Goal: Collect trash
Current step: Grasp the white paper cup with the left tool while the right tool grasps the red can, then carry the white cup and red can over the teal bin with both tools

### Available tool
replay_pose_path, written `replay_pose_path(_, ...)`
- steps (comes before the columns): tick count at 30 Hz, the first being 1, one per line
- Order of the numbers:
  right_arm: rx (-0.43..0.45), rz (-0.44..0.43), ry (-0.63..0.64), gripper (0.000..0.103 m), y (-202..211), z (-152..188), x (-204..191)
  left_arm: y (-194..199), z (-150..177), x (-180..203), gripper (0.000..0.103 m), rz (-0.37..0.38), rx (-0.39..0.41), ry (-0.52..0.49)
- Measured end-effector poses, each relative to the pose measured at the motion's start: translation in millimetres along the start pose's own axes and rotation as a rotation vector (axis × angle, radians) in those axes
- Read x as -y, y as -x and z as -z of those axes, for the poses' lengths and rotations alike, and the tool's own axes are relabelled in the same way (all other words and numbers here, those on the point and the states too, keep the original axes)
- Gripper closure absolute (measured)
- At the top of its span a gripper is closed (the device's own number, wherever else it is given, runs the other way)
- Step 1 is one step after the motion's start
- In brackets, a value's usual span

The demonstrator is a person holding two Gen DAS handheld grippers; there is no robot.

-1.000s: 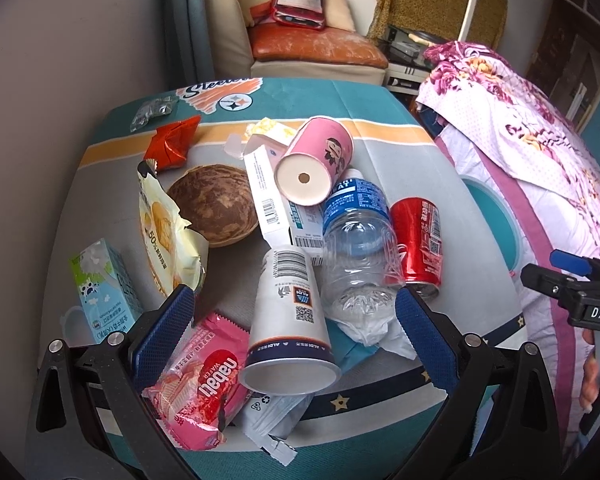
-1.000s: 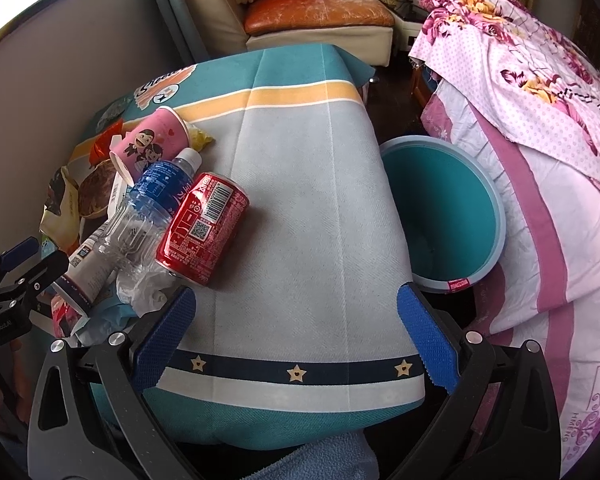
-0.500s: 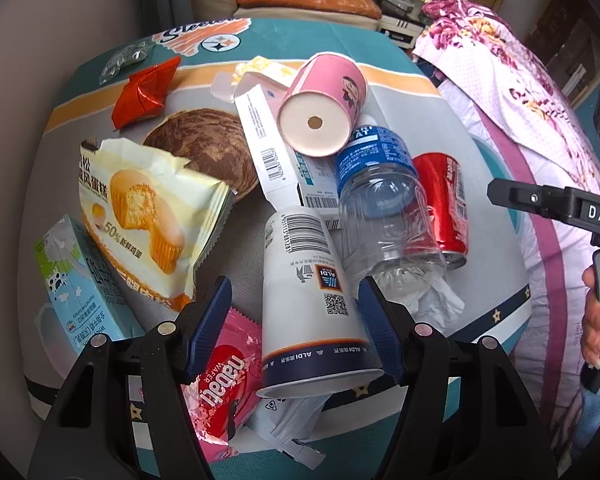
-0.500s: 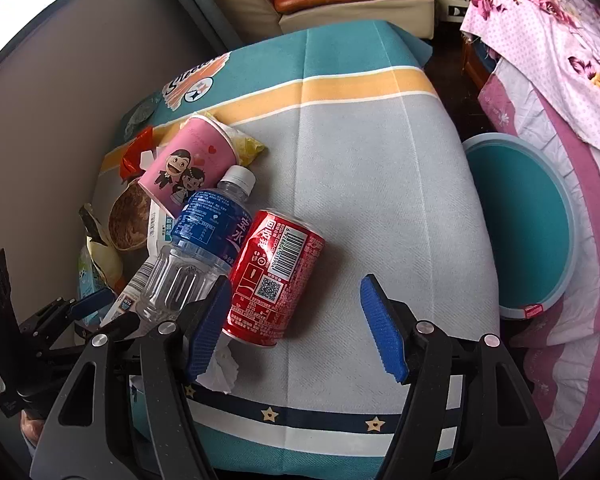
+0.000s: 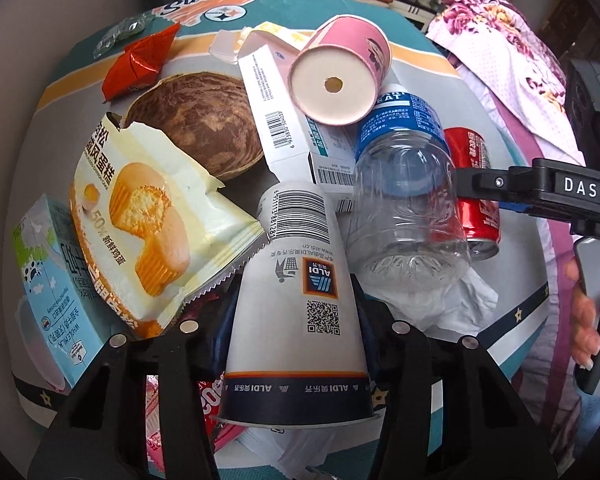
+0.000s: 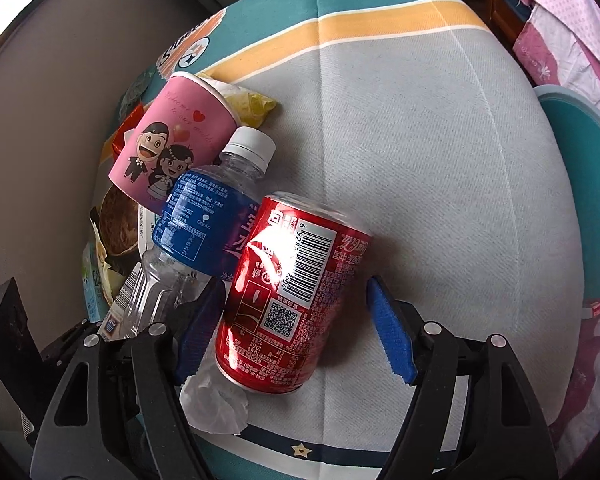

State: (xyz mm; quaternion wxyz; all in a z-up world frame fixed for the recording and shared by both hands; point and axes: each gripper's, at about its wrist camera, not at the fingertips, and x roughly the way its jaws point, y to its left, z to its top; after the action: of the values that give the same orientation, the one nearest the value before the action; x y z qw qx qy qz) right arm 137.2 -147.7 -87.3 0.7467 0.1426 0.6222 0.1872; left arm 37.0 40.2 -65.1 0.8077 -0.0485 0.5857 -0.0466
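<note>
Trash is seen piled on the table (image 6: 420,128) w/ its grey, teal and orange cloth, mostly on the left side in the right wrist view.

Left wrist view, L to R: milk carton (image 5: 56,292) at far left, partly overlapped by a cake wrapper (image 5: 148,232). Red foil wrapper (image 5: 140,62) lies behind, near a brown coconut shell (image 5: 204,132). White ALDI paper cup (image 5: 296,312) lies on its side, mouth toward the camera, between the fingers of the left gripper (image 5: 296,320). Jaws have just been closing; both pads are seen pressed against the cup walls, i.e. cup clamped. White carton box (image 5: 284,132) lies behind the cup, w/ a pink paper cup (image 5: 340,76) resting on it, base toward the camera. Clear water bottle (image 5: 404,200) lies just beside the ALDI cup, over crumpled tissue (image 5: 452,304). Red soda can (image 5: 476,184) is touching the bottle's far side.

Right wrist view: can is lying on its side between the fingers of the right gripper (image 6: 292,332). Left pad is touching the can; right pad (image 6: 392,340) stands apart from it, a gap being visible, so the can is straddled, not gripped. Jaws were closing earlier in the last sec., now approx. steady. Teal bin (image 6: 580,184) is seen at far right, beside the table edge.
</note>
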Motion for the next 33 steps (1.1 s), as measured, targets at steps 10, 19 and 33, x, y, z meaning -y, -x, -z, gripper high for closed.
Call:
replay_pose_path(10, 0.098, -0.008, 0.048, 0.04, 41.2, 4.5, 3.1, 43.8, 0.0, -0.3, 0.053, -0.009, 0.094, 0.017)
replay_pose_path(19, 0.182, -0.009, 0.024, 0.041, 75.5, 9.3, 30.0, 90.5, -12.1, 16.8, 0.053, -0.029, 0.203, 0.012)
replay_pose_path(33, 0.403, 0.092, -0.179, 0.04, 166.2, 1.8, 161.7, 28.8, -86.5, 176.7, 0.053, 0.16, 0.162, -0.262)
